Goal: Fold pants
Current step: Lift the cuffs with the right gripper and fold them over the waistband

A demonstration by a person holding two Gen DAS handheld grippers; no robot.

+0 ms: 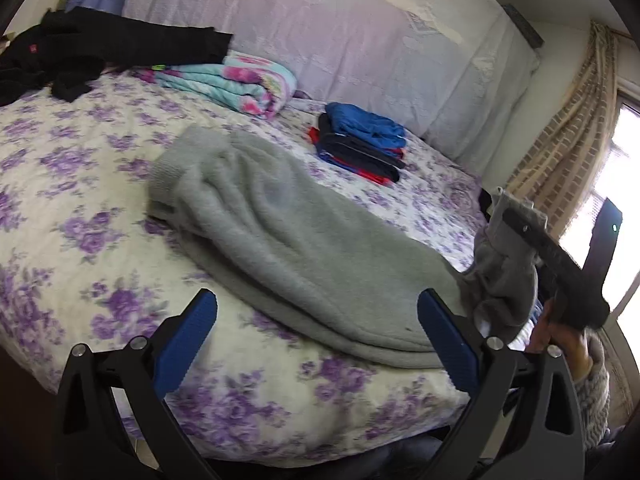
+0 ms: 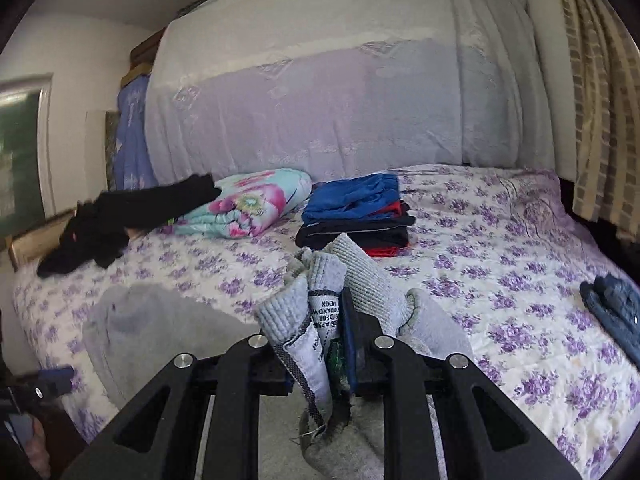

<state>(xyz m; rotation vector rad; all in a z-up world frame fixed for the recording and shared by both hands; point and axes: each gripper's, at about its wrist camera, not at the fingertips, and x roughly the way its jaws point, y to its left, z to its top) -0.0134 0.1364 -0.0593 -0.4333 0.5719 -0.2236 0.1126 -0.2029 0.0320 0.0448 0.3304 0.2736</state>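
The grey pants [image 1: 288,240] lie on the bed [image 1: 60,184], their long axis running diagonally in the left wrist view; the ribbed cuff end points up-left toward the pillows, and the other end trails down-right off the bed's near corner, where it is lifted and bunched. The right hand-held gripper [image 2: 344,332] is clamped on that bunched end (a ribbed band with a white care label showing between the blue pads); the fabric [image 2: 320,300] stands up out of the closed jaws and hangs below them. In the left wrist view this gripper [image 1: 520,220] appears at the right edge, tilted up-left, gripped by a hand [image 1: 560,336] in a knit sleeve. The left hand-held gripper [image 1: 316,328] hovers low over the near edge of the bed, jaws spread wide, holding nothing; its right pad [image 1: 448,332] sits just beside the pants' lower hem.

Only the right wrist view shows a dark blue garment [image 2: 612,312] at the bed's right edge; both views show the folded stack of clothes [image 1: 360,144], the floral blanket [image 1: 232,84] and the black garment [image 1: 100,48].
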